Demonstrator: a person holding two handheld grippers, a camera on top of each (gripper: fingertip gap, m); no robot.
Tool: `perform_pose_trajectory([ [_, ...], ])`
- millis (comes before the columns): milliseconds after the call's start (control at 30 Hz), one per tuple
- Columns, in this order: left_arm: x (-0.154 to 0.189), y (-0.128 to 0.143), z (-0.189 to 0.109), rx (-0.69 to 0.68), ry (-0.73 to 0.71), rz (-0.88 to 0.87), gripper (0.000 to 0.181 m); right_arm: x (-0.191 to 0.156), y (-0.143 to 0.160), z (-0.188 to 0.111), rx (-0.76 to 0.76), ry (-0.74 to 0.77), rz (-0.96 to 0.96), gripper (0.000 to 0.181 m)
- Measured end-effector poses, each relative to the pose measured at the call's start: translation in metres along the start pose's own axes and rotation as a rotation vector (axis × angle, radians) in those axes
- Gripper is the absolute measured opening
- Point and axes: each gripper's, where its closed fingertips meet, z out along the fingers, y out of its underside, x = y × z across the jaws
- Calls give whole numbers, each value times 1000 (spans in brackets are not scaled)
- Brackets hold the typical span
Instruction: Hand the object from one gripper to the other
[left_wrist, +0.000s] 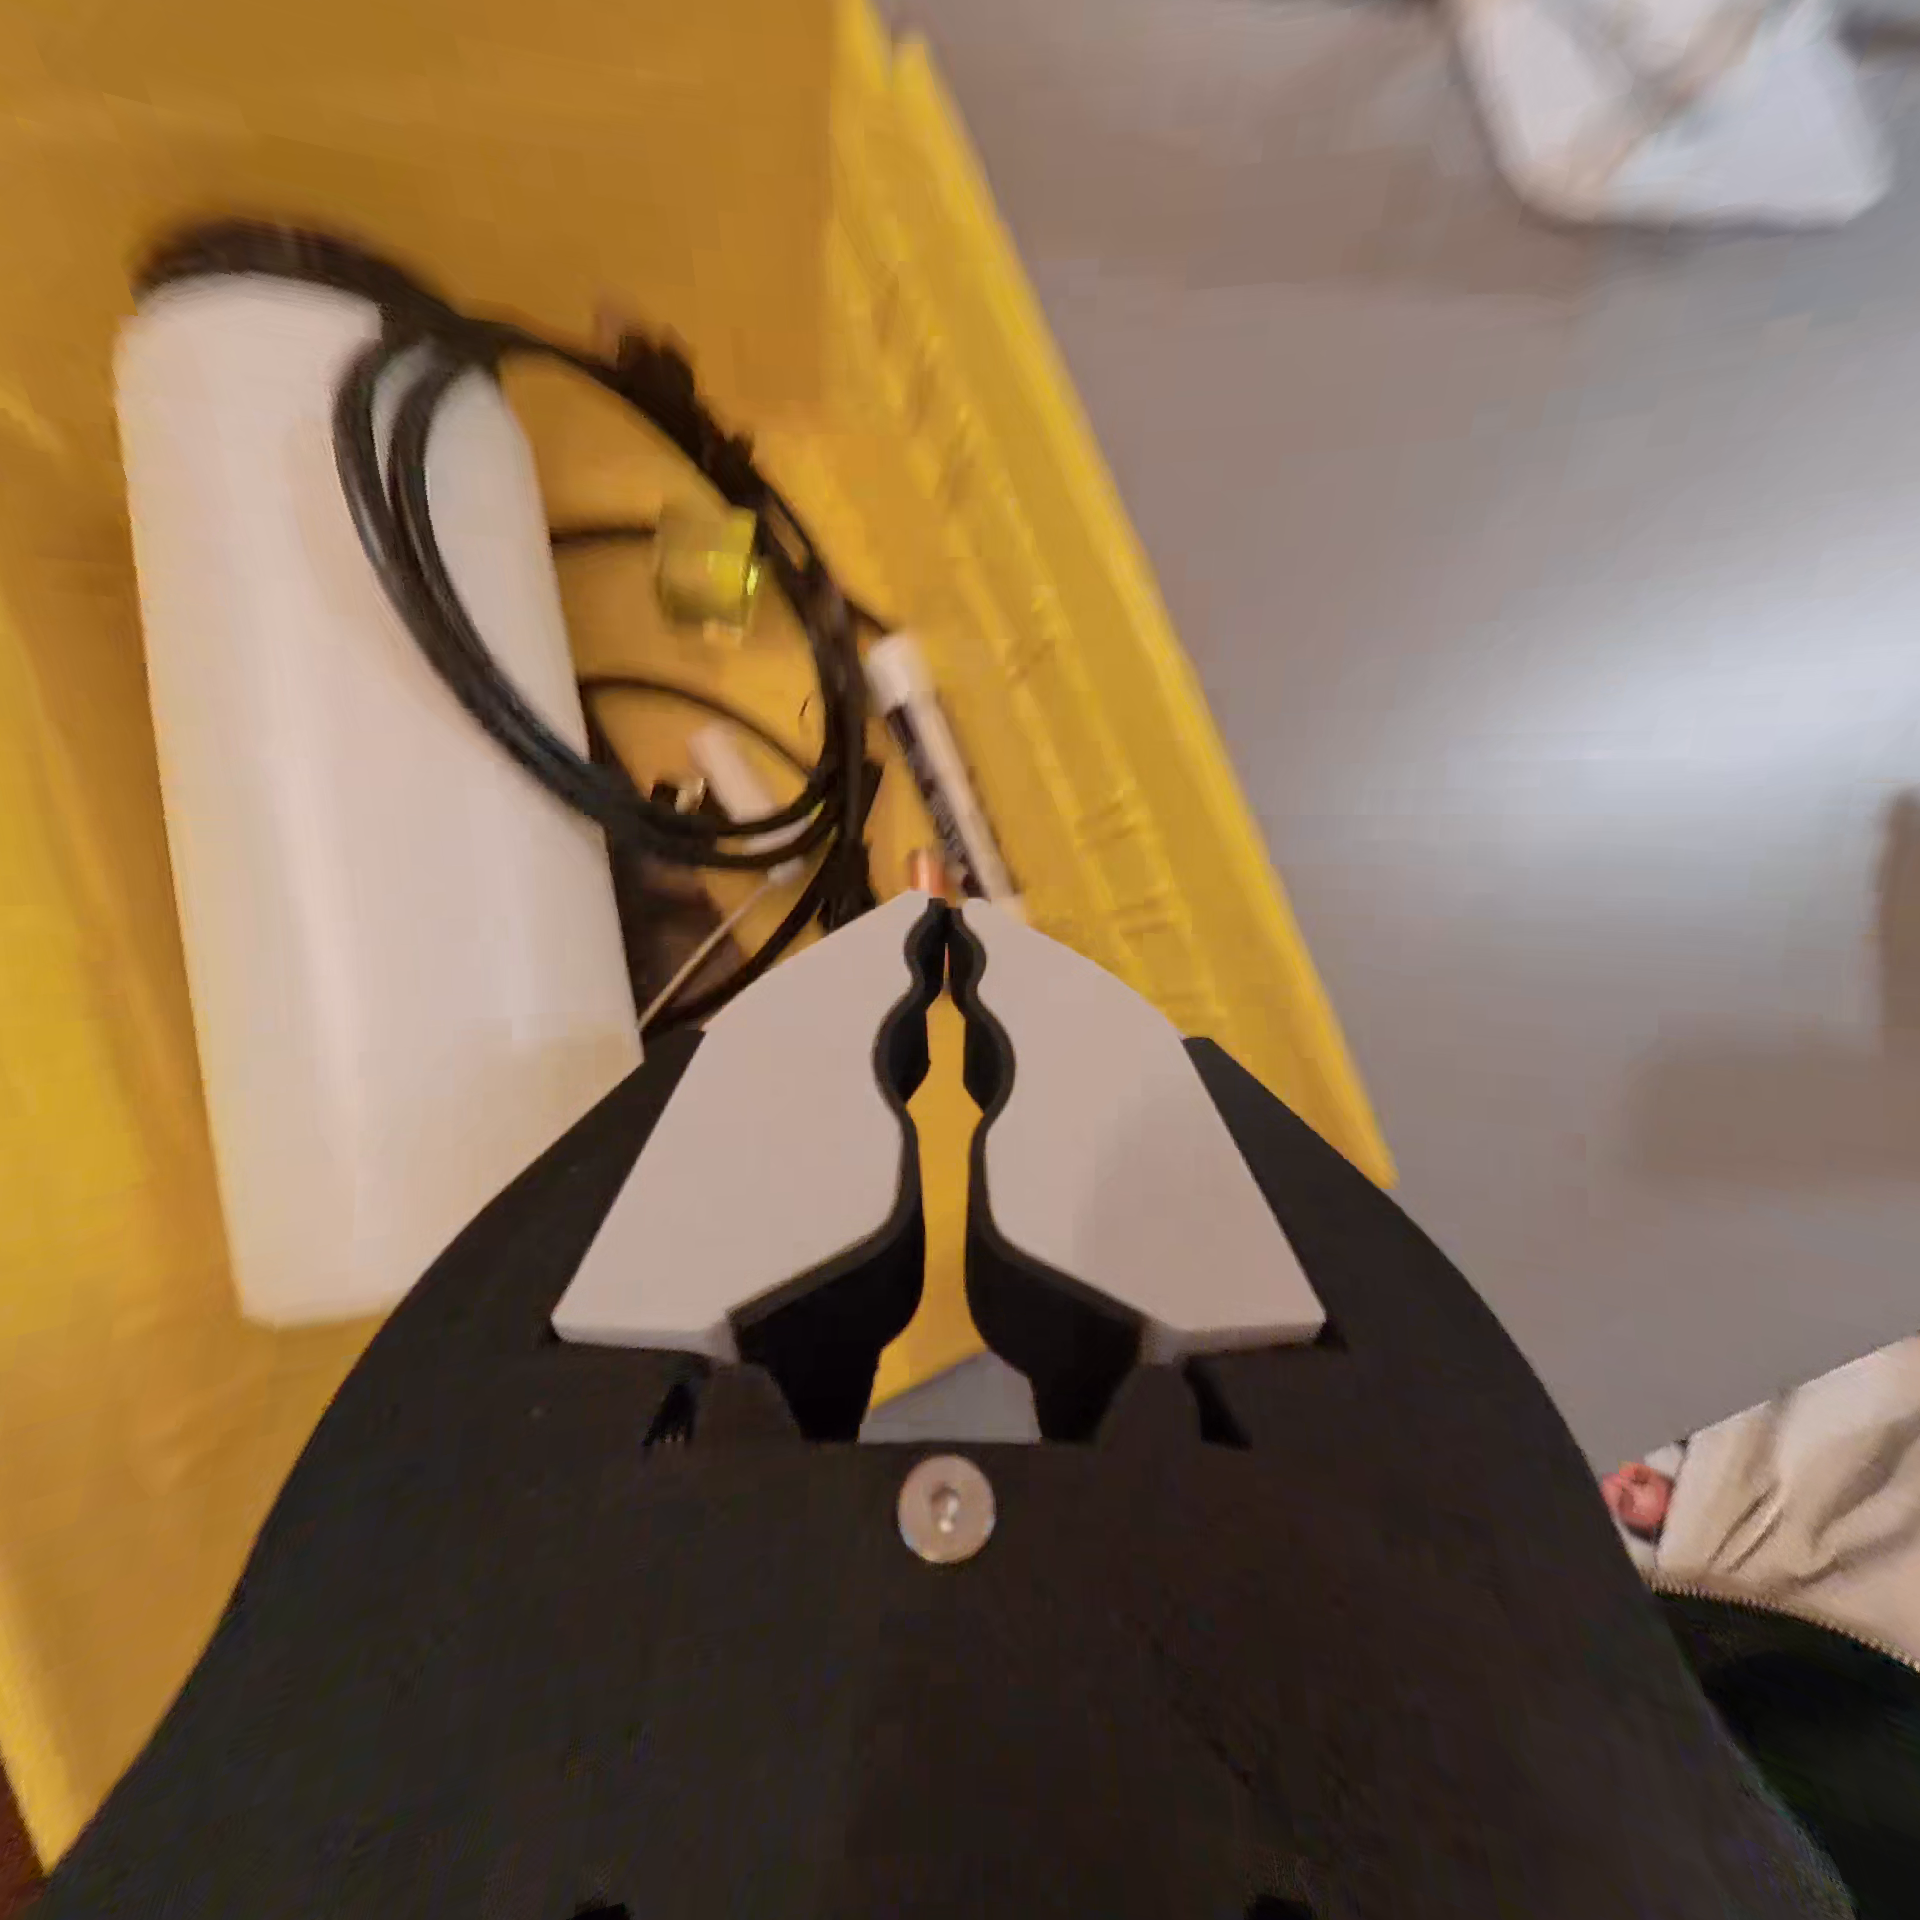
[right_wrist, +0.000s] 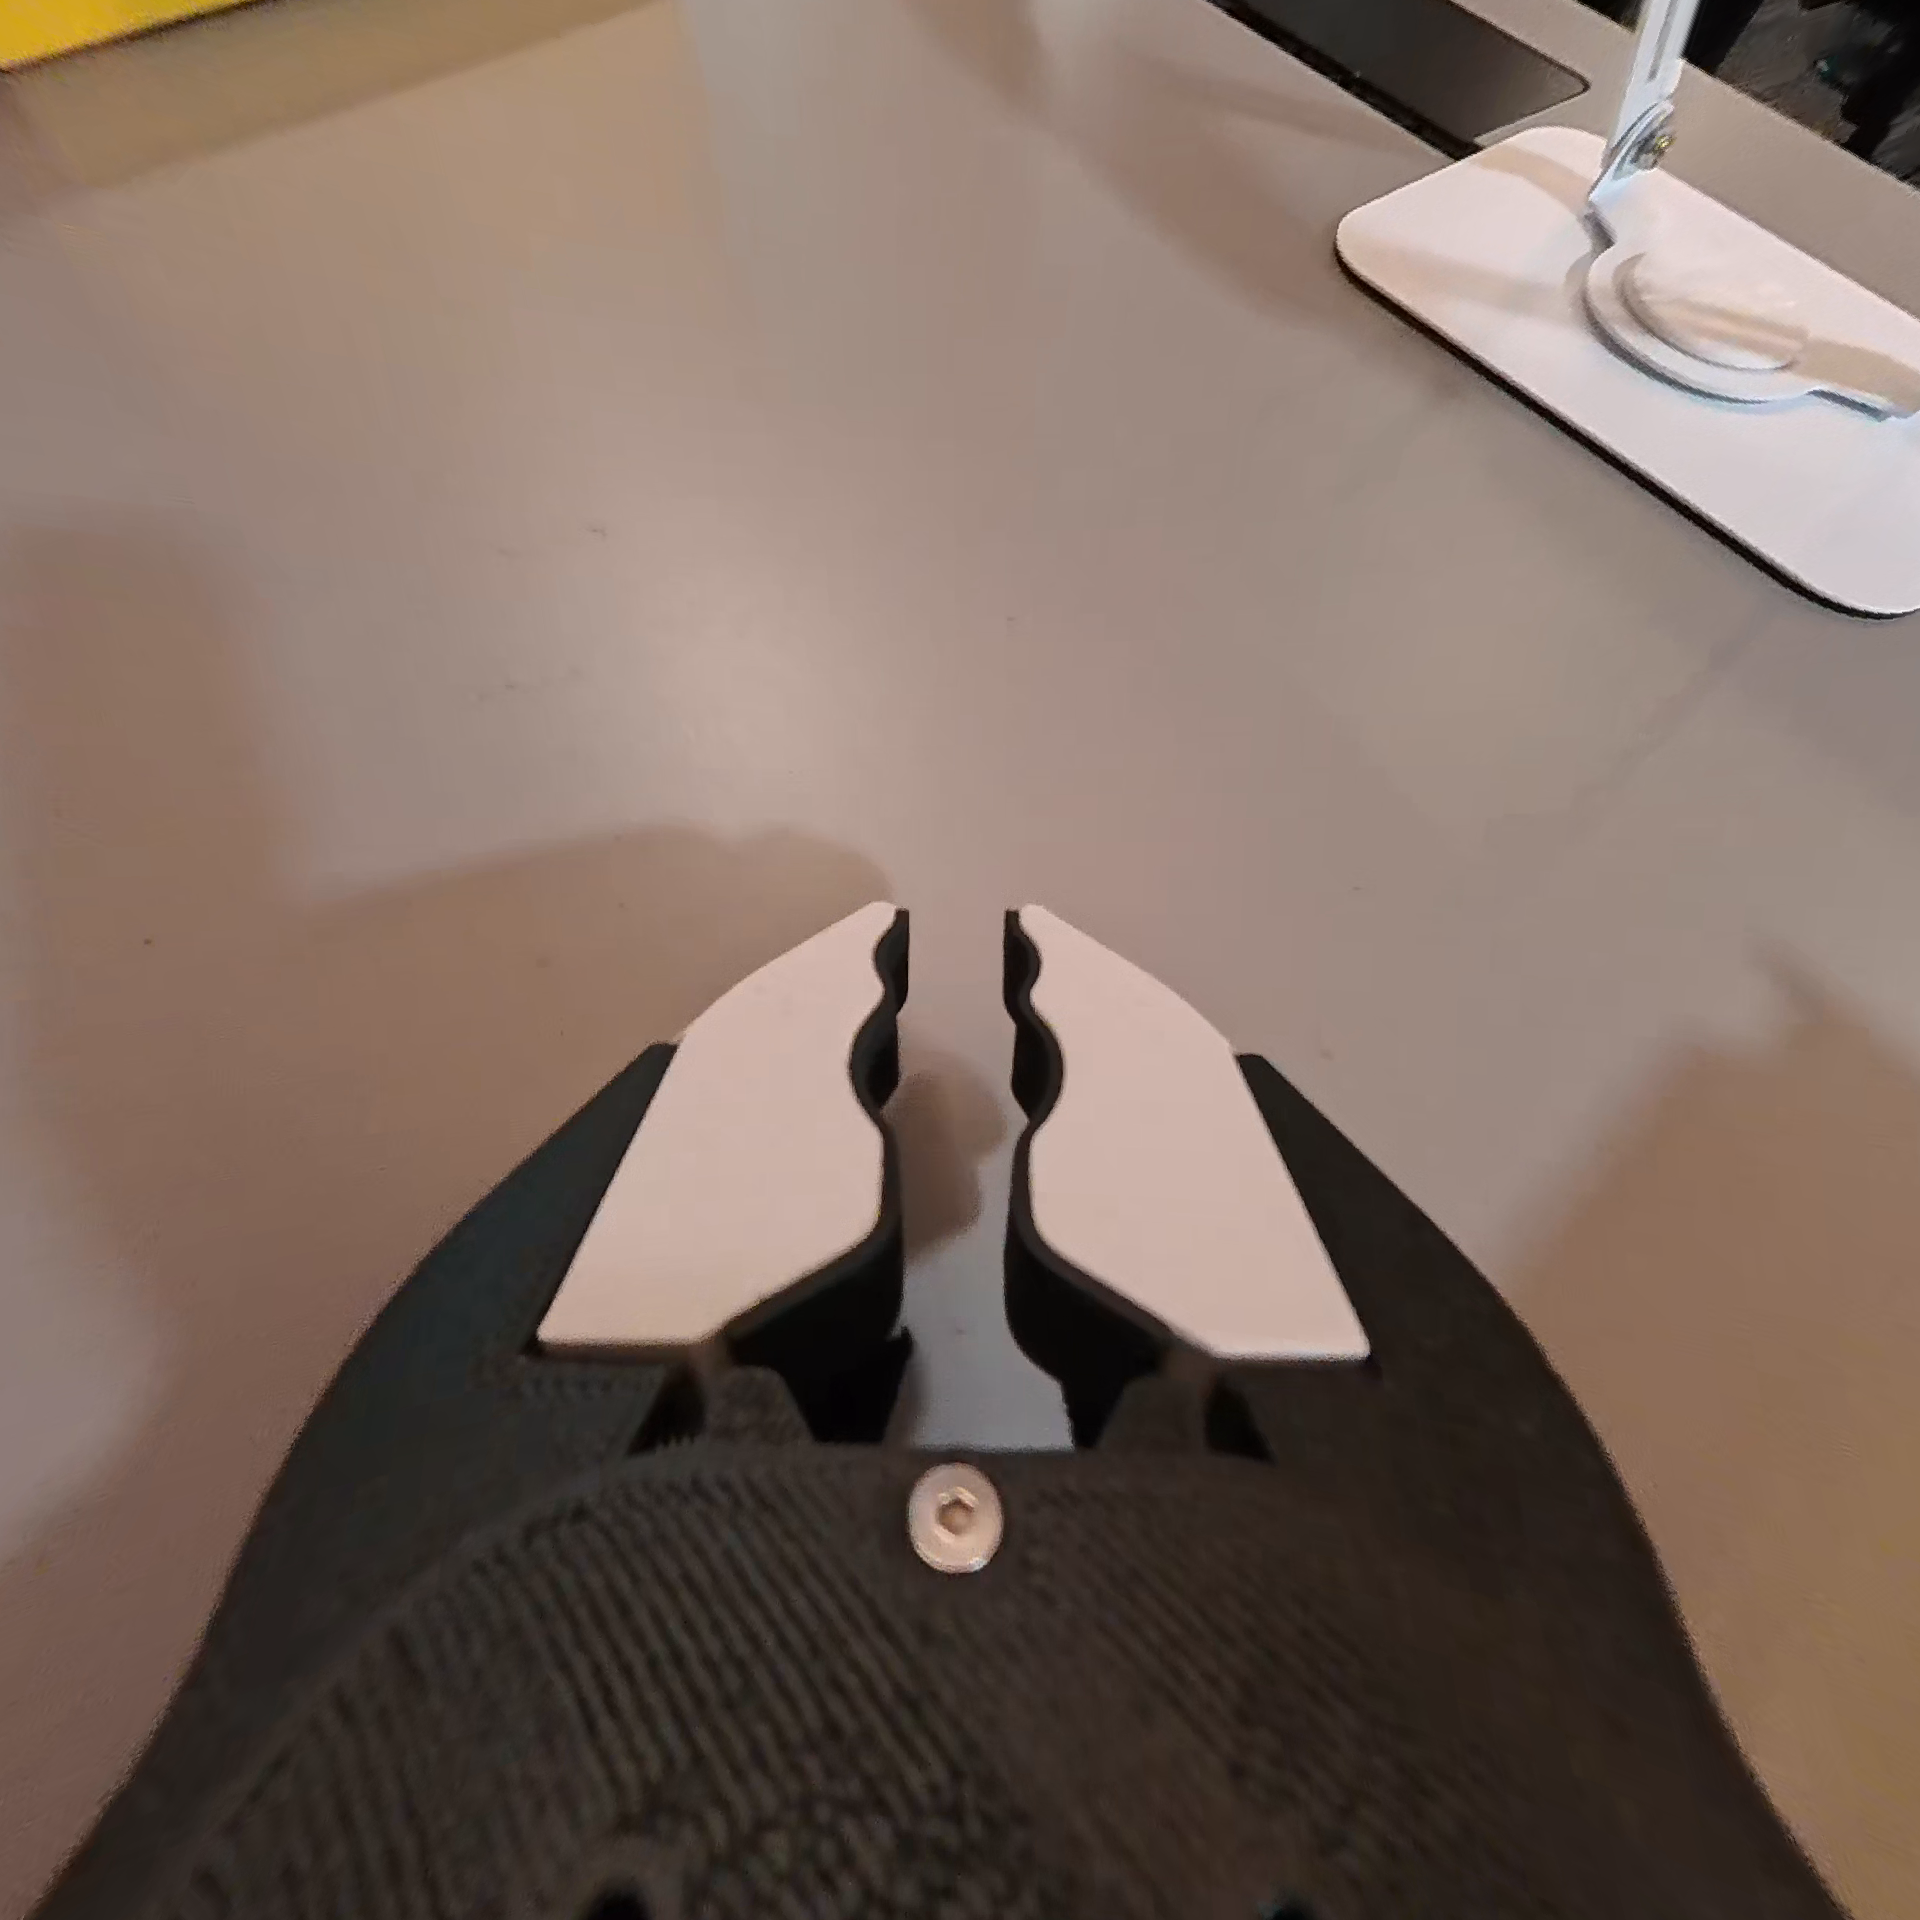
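Left wrist view: the left gripper (left_wrist: 943, 912) hangs over a yellow bin (left_wrist: 436, 125). Its jaws are drawn together until the tips almost meet. A small copper-coloured tip (left_wrist: 927, 871) shows right at the jaw tips; the blur prevents telling whether the jaws grip it or it merely lies behind them.

Bin contents, left to right:
- a white cylinder (left_wrist: 343, 790) lying on its side;
- a coil of black cable (left_wrist: 582, 582) draped over the cylinder's right flank;
- a small yellow-green block (left_wrist: 709, 569) inside the coil's loop;
- a white marker pen (left_wrist: 940, 769) lying along the bin's right wall, just beyond the jaw tips.

Right of the bin lies grey worktop (left_wrist: 1507, 623). A light sleeve (left_wrist: 1787, 1496) enters at the lower right corner.

Right wrist view: the right gripper (right_wrist: 957, 920) is held above bare grey worktop. Its jaws stand partly open with a clear gap between the tips. Nothing is held or touched. A white stand base (right_wrist: 1538, 312) with a metal arm rests on the worktop at the upper right, well apart from the gripper.
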Motion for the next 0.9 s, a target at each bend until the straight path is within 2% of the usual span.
perform_pose_trajectory([
  [33,-4,10,7,-55,-6,-13,0,0,1,1,-7,3,-6,17],
  [200,-3,34,38,-196,31,-37,1,-2,3,3,-30,7,-23,17],
  [267,-5,38,46,-234,10,-12,2,-2,3,3,-27,6,-21,16],
  [367,0,42,57,-303,53,-30,8,-2,2,2,-22,1,-14,16],
  [467,4,48,61,-388,66,-25,8,-2,3,2,-23,-3,-9,16],
  [633,-4,62,66,-499,-39,49,16,-1,4,3,-35,-4,-7,16],
  [800,-5,63,68,-497,-36,40,13,-3,5,5,-48,-9,-13,15],
  [900,-5,67,59,-521,-30,18,12,-3,5,5,-46,-11,-19,14],
])
